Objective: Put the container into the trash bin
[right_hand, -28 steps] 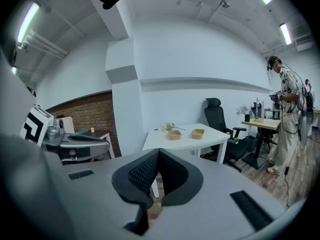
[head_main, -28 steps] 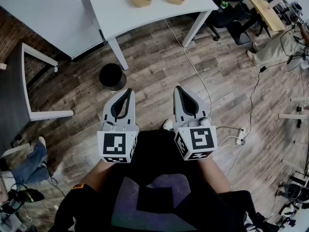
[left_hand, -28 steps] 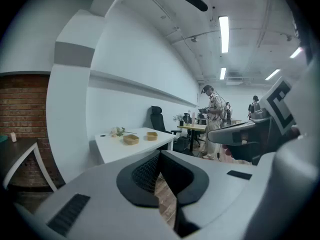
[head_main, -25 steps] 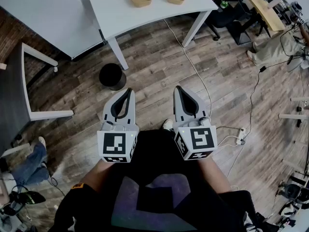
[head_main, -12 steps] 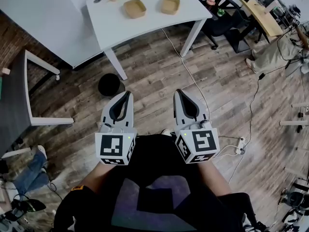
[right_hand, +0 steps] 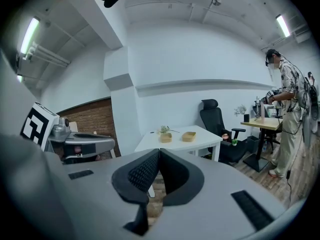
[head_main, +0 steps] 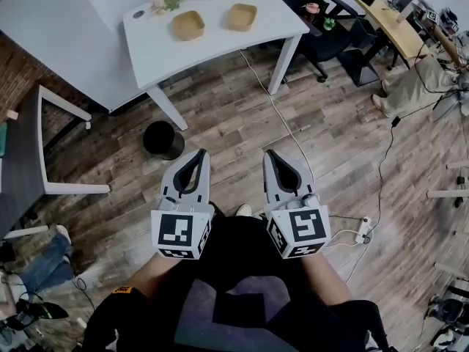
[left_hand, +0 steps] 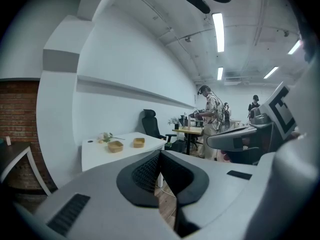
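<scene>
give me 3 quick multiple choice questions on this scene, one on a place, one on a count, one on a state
1. Where is the black trash bin relative to the white table?
A on top of it
B on the floor by one of its legs
C far behind it

2. How many tan containers lie on the table?
A one
B two
C four

3. The left gripper and right gripper are:
A both shut, empty
B both shut on a container
C both wide open

1 B: it stands on the wood floor beside a leg.
2 B: a second one lies beside the first.
3 A: their fingers meet with nothing between.
</scene>
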`<action>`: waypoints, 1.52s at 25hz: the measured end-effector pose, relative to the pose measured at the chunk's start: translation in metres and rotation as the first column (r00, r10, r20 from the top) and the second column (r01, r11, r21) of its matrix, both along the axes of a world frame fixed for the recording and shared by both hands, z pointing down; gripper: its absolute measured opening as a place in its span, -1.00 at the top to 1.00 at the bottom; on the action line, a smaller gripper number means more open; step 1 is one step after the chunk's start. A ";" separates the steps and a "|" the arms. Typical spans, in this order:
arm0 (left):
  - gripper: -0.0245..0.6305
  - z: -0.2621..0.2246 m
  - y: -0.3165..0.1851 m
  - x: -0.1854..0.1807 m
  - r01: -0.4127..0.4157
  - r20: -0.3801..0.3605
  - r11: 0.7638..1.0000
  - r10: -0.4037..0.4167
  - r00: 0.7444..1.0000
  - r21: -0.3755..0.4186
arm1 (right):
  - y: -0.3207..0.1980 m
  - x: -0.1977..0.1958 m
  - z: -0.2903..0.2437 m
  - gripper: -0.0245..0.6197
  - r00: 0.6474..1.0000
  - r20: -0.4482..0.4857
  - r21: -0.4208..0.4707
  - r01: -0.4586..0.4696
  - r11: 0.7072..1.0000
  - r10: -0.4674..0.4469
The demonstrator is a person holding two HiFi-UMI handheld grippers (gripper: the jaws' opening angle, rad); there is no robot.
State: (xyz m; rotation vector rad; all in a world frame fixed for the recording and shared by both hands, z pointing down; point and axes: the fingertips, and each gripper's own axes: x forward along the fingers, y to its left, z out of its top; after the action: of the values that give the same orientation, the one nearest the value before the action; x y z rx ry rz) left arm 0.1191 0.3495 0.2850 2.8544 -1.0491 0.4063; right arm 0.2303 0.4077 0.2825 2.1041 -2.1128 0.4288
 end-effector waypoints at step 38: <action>0.26 0.015 -0.324 0.100 -0.075 -0.022 0.996 0.074 0.997 -0.056 | -0.329 0.092 0.021 0.00 1.000 -0.016 -0.116 0.015 0.993 -0.017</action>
State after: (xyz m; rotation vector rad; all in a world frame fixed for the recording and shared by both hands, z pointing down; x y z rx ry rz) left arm 0.2195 0.0256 0.2998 2.8478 -0.9148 0.4055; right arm 0.3221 0.0788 0.3034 2.0193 -2.0414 0.5158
